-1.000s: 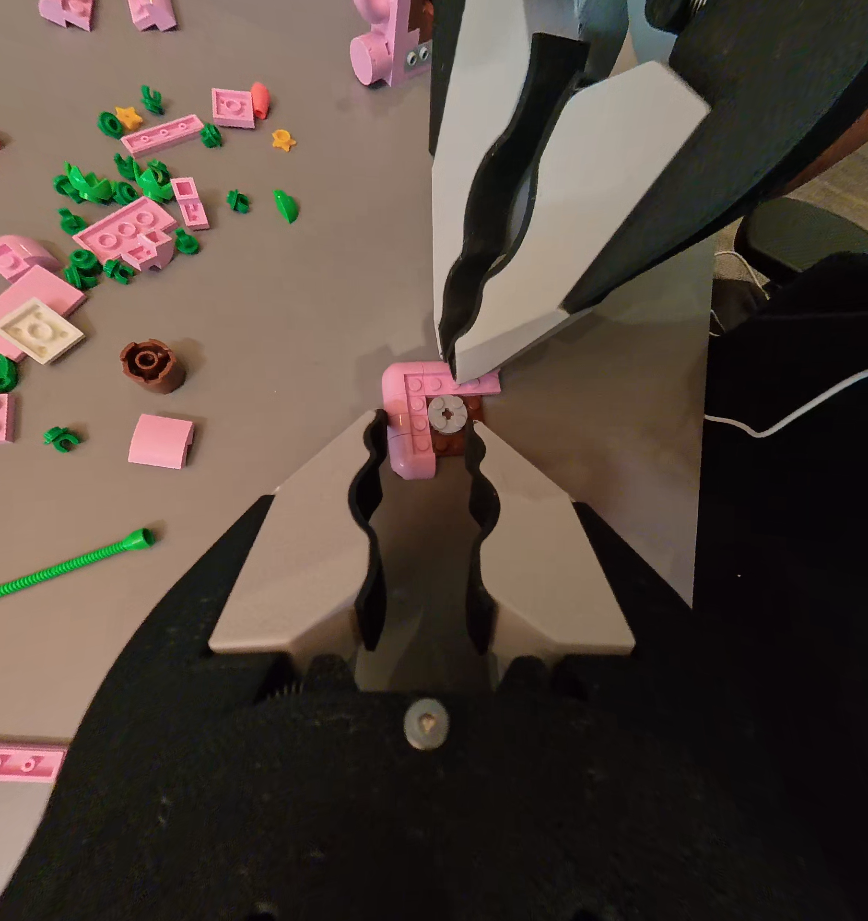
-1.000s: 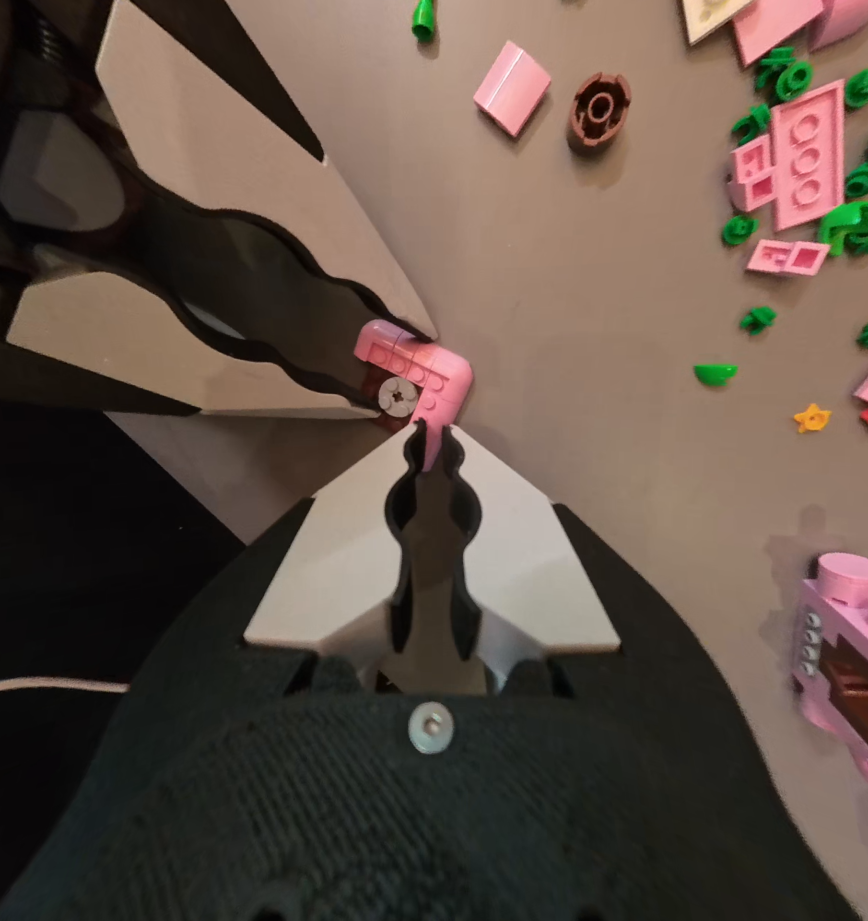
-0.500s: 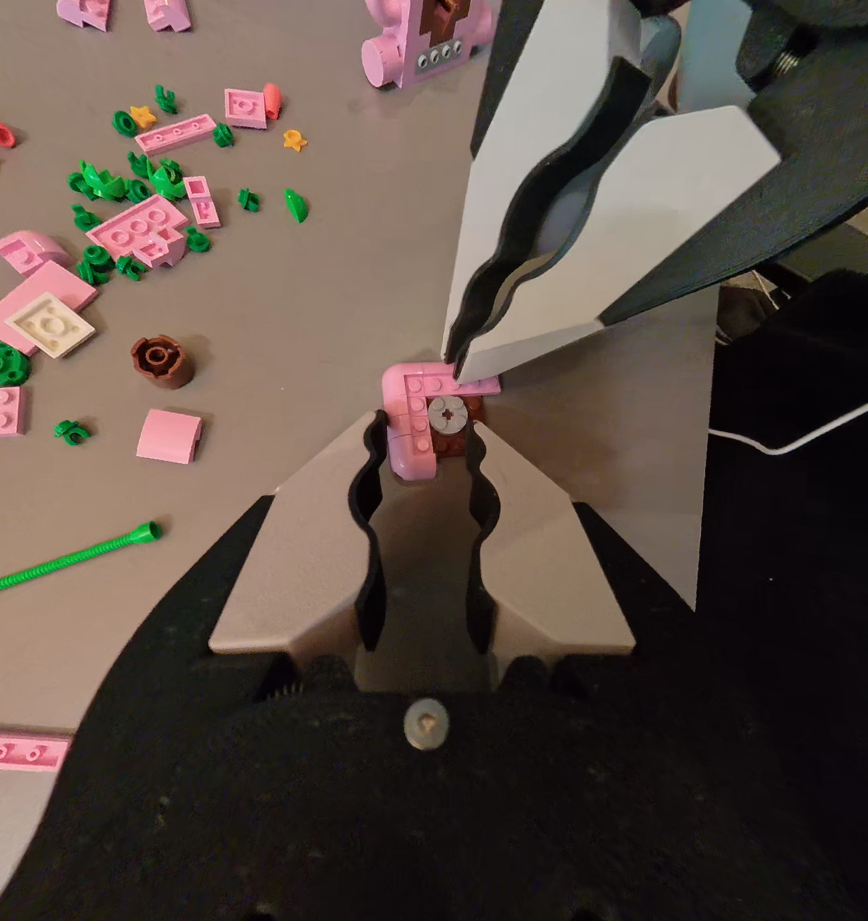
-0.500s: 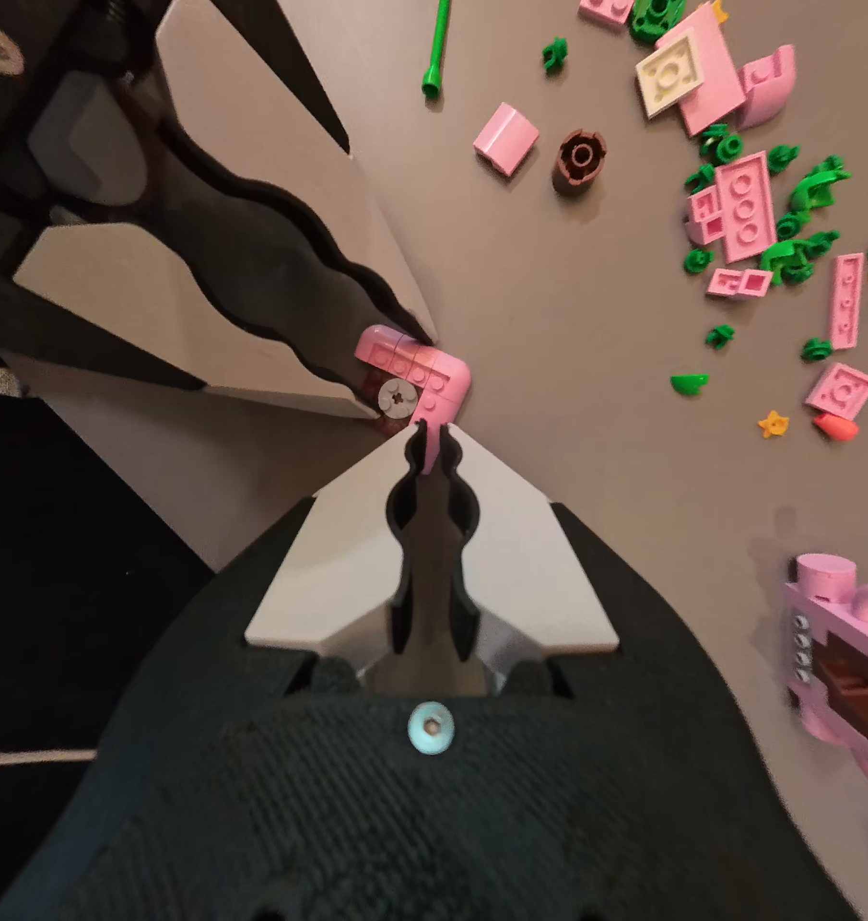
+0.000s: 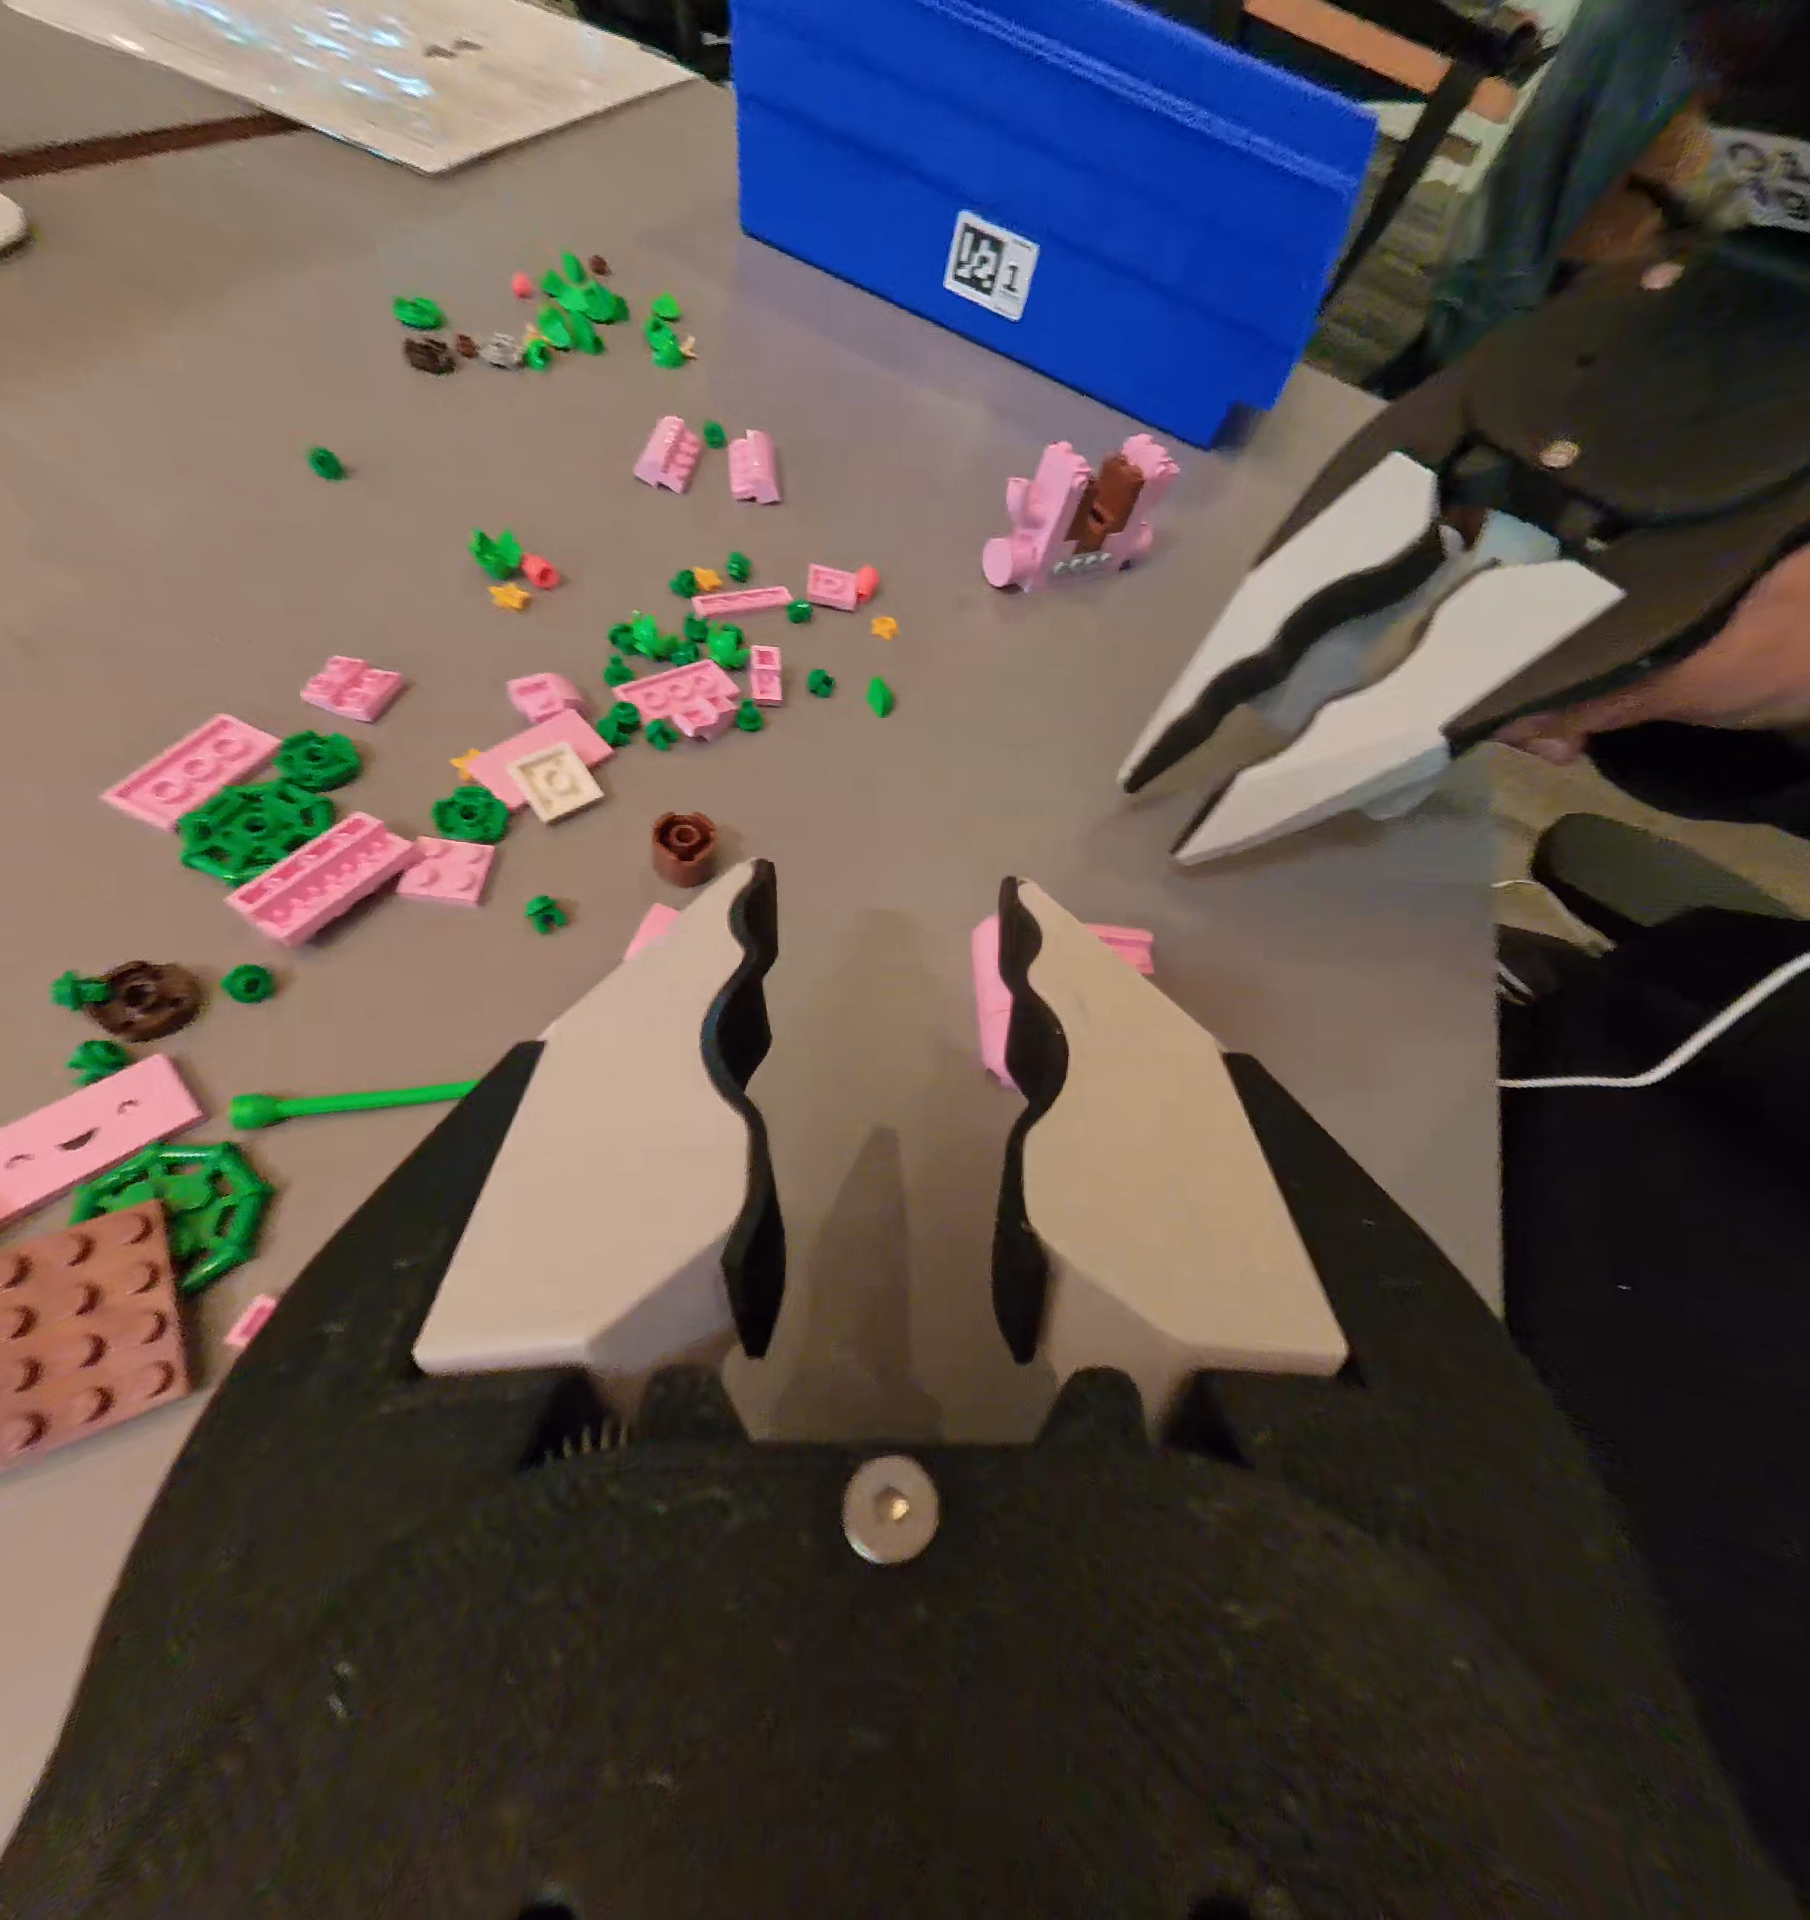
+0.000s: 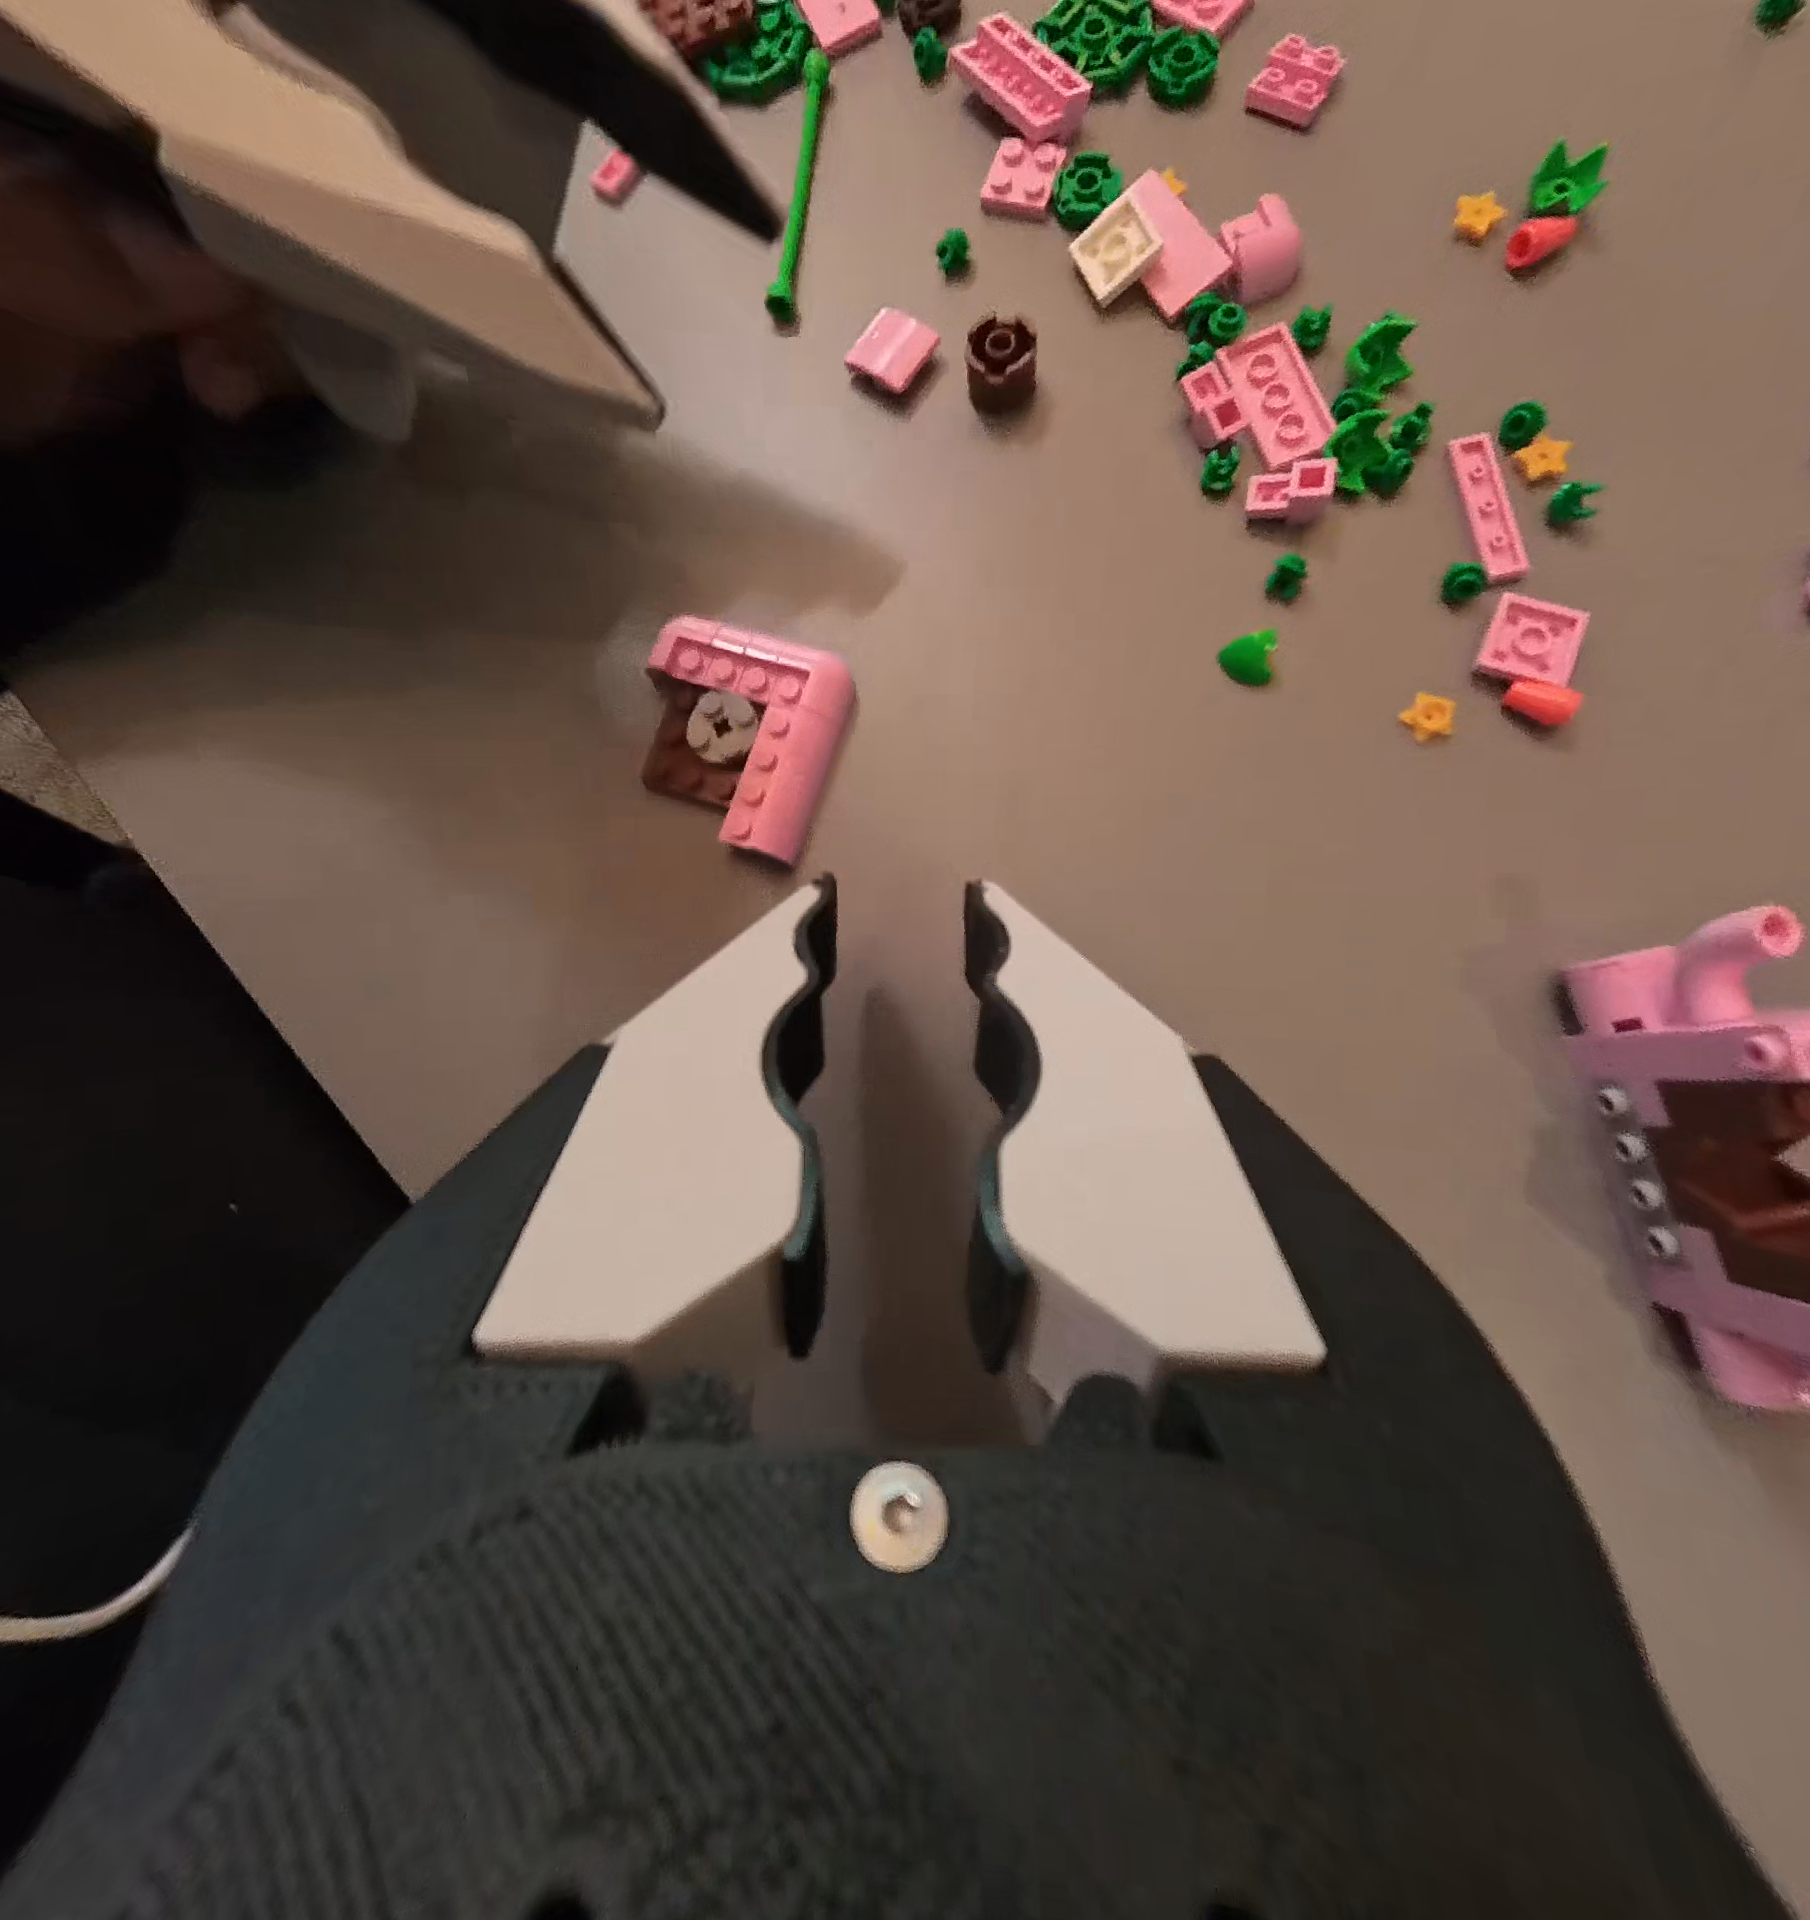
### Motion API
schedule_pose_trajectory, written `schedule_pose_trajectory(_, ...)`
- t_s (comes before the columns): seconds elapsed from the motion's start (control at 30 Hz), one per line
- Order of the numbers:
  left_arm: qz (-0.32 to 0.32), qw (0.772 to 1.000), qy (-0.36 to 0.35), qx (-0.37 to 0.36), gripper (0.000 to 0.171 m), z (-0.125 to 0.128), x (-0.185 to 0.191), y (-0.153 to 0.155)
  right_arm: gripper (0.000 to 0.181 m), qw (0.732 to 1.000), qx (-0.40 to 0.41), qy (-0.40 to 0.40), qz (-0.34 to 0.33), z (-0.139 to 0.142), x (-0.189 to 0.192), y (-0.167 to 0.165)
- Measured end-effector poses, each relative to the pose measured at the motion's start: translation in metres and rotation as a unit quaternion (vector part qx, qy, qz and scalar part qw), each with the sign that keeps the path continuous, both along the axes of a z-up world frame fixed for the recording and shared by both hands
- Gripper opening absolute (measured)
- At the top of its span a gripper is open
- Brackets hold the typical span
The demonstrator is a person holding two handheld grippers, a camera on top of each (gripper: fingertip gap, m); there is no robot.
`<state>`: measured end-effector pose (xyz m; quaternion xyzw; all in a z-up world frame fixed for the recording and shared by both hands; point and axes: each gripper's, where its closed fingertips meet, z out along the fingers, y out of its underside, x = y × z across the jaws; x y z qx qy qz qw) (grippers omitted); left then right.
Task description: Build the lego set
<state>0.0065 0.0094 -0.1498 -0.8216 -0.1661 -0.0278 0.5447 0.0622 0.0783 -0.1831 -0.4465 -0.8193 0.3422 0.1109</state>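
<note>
- Left gripper (image 5: 885, 894) lifted above the bench (image 5: 1036, 790), fingers spread and empty, pink corner piece (image 5: 992, 997) half hidden behind the right-hand finger
- Right gripper (image 6: 899, 896) off to the side, fingers parted a little, gripping nothing; tips just short of the corner piece (image 6: 750, 727), not touching
- Corner piece lying flat near the bench edge: pink L over a brown plate with a grey round stud in the angle, studs up, probably set down so more parts press on from above
- Larger pink-and-brown build (image 6: 1732, 1174) parked apart at the right, clear of the work spot, likely awaiting this sub-assembly
- Loose pink and green parts (image 5: 672, 686) scattered farther out, within reach for picking; brown round brick (image 5: 685, 847) and pink curved tile (image 6: 890, 351) nearest
- Blue bin (image 5: 1046, 197) at the far edge, out of the way
</note>
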Motion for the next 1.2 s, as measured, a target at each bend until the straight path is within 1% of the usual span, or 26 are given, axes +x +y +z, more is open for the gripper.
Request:
schedule_pose_trajectory(0.1,0.024,0.999,0.029,-0.01,0.042,0.0,-0.007,-0.002,0.024,0.999,0.012,0.036,0.01,-0.003,0.003,-0.002)
schedule_pose_trajectory(0.17,0.046,0.998,0.04,-0.017,0.046,0.0,-0.014,-0.005,0.024,0.998,0.02,0.057,0.011,-0.004,0.001,0.0)
schedule_pose_trajectory(0.4,0.102,0.992,0.061,-0.034,0.046,-0.002,-0.032,-0.016,0.024,0.991,0.054,0.124,0.007,-0.007,-0.019,0.009)
schedule_pose_trajectory(0.5,0.127,0.989,0.064,-0.044,0.045,-0.004,-0.04,-0.021,0.025,0.991,0.056,0.123,0.013,-0.012,-0.022,0.009)
schedule_pose_trajectory(0.67,0.156,0.983,0.061,-0.07,0.044,-0.011,-0.048,-0.025,0.025,0.989,0.039,0.142,0.015,-0.005,-0.03,0.011)
schedule_pose_trajectory(0.9,0.175,0.975,0.083,-0.11,0.042,-0.018,-0.054,-0.023,0.025,0.989,-0.026,0.144,0.009,0.008,-0.041,0.011)
schedule_pose_trajectory(1.1,0.191,0.972,0.071,-0.115,0.041,-0.021,-0.071,-0.023,0.026,0.987,-0.038,0.153,0.019,0.012,-0.038,0.009)
schedule_pose_trajectory(1.13,0.194,0.971,0.071,-0.117,0.038,-0.021,-0.076,-0.024,0.026,0.987,-0.039,0.153,0.019,0.013,-0.038,0.009)
schedule_pose_trajectory(1.17,0.197,0.97,0.073,-0.121,0.03,-0.021,-0.082,-0.025,0.026,0.987,-0.04,0.152,0.02,0.012,-0.038,0.008)
schedule_pose_trajectory(1.2,0.199,0.969,0.077,-0.125,0.026,-0.021,-0.088,-0.026,0.026,0.988,-0.042,0.149,0.021,0.012,-0.038,0.008)
